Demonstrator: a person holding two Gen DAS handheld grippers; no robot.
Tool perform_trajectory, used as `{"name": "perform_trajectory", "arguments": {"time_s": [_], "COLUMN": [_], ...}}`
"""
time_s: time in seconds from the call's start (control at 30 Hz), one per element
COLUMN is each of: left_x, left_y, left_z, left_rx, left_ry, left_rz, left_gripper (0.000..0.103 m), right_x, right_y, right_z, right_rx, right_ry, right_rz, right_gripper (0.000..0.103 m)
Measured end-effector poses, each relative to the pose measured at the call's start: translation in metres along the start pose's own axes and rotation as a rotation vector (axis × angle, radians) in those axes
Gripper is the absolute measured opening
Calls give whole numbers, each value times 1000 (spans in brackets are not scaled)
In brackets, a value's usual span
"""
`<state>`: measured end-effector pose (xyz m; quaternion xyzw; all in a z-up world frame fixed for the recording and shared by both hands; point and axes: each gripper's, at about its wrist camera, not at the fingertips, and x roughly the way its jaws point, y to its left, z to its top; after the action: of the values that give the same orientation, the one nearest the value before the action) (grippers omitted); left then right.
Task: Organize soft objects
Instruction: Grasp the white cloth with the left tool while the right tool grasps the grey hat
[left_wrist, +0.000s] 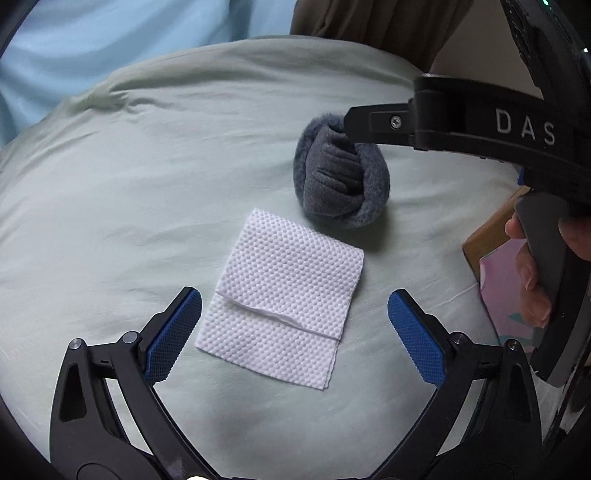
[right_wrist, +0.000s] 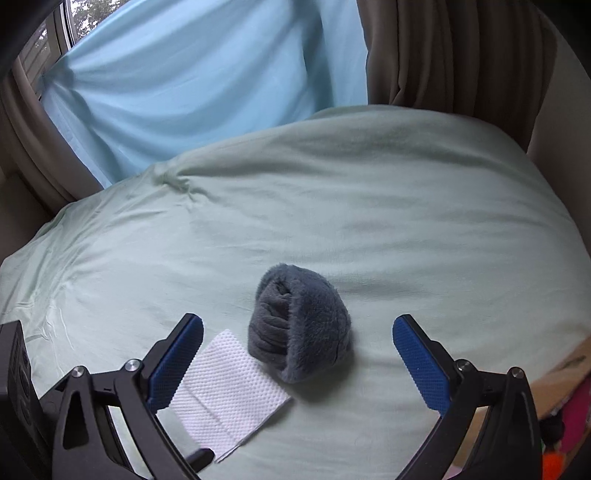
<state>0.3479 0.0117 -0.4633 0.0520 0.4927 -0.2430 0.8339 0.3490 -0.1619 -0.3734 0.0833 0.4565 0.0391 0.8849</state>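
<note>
The bed (right_wrist: 369, 206), covered in a pale green sheet, takes up most of both views and carries the two soft things of the task. Behind it hang a light blue curtain (right_wrist: 192, 74) and a brown curtain (right_wrist: 443, 51); the far edge of the bed rounds off just before them. At the right edge of the bed lies a cardboard box (left_wrist: 487, 236) with something pink in it, which may be where the things are meant to go, though that is only a guess.

The rolled grey sock (right_wrist: 303, 328) sits near the middle of the sheet, fuzzy side out, already bundled. The folded white paper towel (left_wrist: 280, 295) lies flat just beside it on the near side, its corner close to the sock; whether they touch I cannot tell. Both look tidied in shape, but neither is put away, so as I judge it the folding is done and the moving is left.

The left gripper (left_wrist: 295, 325) hangs over the paper towel with its blue pads spread wide to either side of it, holding nothing. The right gripper (right_wrist: 299, 354) is likewise spread wide around the sock, not touching it by the look of its own view; seen from the left wrist, one of its fingers reaches over the top of the sock. A hand (left_wrist: 532, 280) holds its handle near the box.

Open sheet lies all around to the left and beyond. The right side is tighter, with the box edge and the right gripper's body close together.
</note>
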Motion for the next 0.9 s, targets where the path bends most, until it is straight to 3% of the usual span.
{"name": "perform_trajectory", "arguments": {"time_s": [0.23,0.4,0.5,0.53,0.6,0.67,0.77,0.9], "left_x": [43,52,53,52,49,45,40,35], "left_y": [8,0,1,3,6,10,20,27], "left_z": [-4,-4,-2,-2,-1,0,3,5], "left_rx": [-31,50,61,62,58,44,17,-8], "left_ry": [42,31,29,28,24,20,19,21], "left_rz": [11,57,55,56,61,67,71,69], "left_gripper": [91,91,89,84,71,49,25,11], "right_x": [38,58,68,70,73,71,68,61], "right_y": [-11,-13,-11,-10,-2,5,6,3], "right_z": [-9,-15,-15,-14,-13,-12,-10,-9], "right_rx": [-16,-23,-23,-25,-47,-77,-68,-41], "right_ry": [52,74,91,98,105,92,81,70], "right_rz": [25,51,89,110,128,112,116,115], "right_gripper": [102,102,91,80,69,66,60,54]}}
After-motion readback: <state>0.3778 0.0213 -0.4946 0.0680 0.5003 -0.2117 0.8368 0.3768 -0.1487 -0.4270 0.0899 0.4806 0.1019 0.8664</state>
